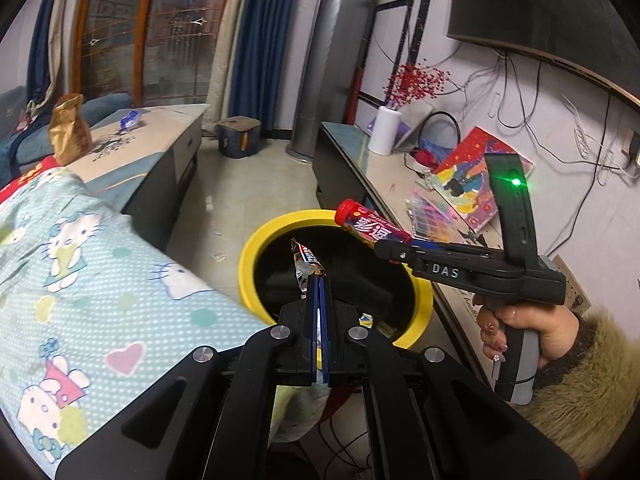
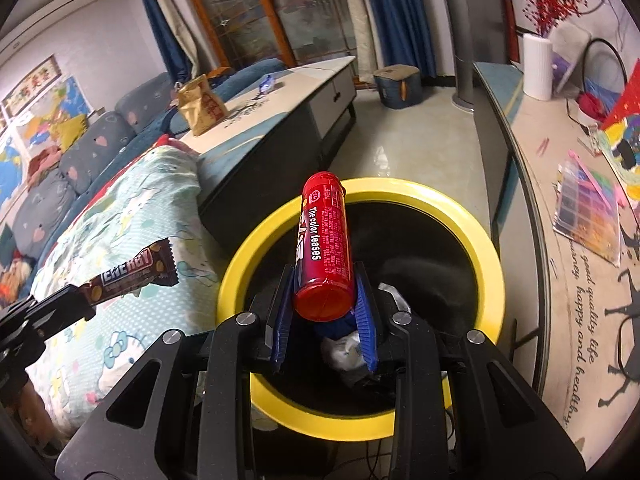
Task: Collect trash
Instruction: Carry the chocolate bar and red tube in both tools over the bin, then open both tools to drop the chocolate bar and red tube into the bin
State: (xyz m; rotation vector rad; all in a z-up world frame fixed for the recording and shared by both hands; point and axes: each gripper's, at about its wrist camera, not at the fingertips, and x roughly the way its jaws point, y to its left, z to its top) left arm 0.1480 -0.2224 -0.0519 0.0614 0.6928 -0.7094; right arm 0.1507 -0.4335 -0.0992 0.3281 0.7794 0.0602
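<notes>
- wrapper (image 1: 306, 264) is sitting pinched flat between the blue pads (image 1: 313, 312) of the left gripper (image 1: 319, 280), jaws fully closed on its lower end; the rest is sticking up loose over the near-left part of the bin's opening.
- it's reading as a brown "energy" bar wrapper (image 2: 132, 276) in the right wrist view; prob v. light, thin and crinkly, soft w/ no stiffness, so it's likely flopping and could slide out if the pinch eases early. a hold on the crimped end seam looks the surest spot.
- right gripper (image 2: 325, 288) is clamping a red candy tube (image 2: 325, 236) across its round body near the base cap, jaws part closed around it, pads on both sides.
- tube (image 1: 370, 224) is hanging above the far-right rim of the yellow bin (image 1: 250, 248), red cap end pointing out over the rim.
- tube looks like stiff plastic w/ a glossy label, so prob slick; it's round, so it may be rolling or swivelling betw the pads. can't tell if it's empty or full, so weight is unclear. mid-body grip would balance it better than the base end.
- bin (image 2: 400, 190) is standing on the floor betw the sofa blanket (image 2: 120, 216) and the long tv cabinet (image 2: 532, 184); some crumpled trash is already lying inside.
- brown paper bag (image 2: 200, 106) and a small blue wrapper (image 2: 267, 82) are still sitting on the coffee table (image 2: 304, 80), bag near its left edge.
</notes>
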